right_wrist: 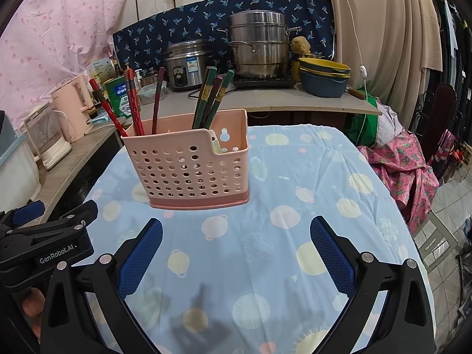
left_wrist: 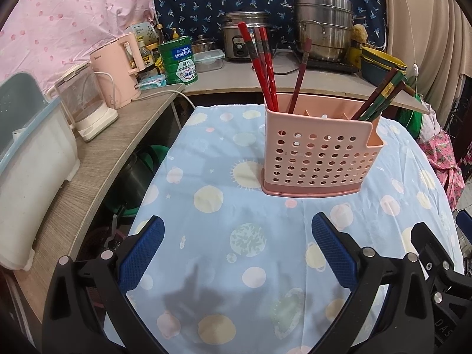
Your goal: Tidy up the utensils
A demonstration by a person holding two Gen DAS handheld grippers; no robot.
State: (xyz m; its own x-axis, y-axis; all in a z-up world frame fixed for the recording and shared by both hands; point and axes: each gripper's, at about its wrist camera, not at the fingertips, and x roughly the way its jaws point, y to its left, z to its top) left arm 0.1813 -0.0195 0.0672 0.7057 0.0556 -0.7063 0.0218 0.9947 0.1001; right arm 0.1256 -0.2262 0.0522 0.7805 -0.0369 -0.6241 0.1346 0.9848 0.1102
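Planet-print tablecloth [left_wrist: 224,153], pink utensil holder [left_wrist: 318,159] with chopsticks [left_wrist: 265,67], both grippers [left_wrist: 237,250] [right_wrist: 236,250] spread wide, empty

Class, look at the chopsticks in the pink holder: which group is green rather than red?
The green chopsticks, leaning at the holder's notched end; the red chopsticks stand at the opposite end.

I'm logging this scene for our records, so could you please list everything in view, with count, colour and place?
utensil holder: one, pink, perforated, on the table
red chopsticks: several, left end of the holder
green chopsticks: several, dark green, right part of the holder
tablecloth: one, light blue with planets, over the table
steamer pot: one, steel, back counter
rice cooker: one, steel, back counter
bowls: stacked, yellow and blue, back counter
tin: one, green, counter
kettles: two, one pink, one clear, left shelf
left tool: open, empty
right tool: open, empty
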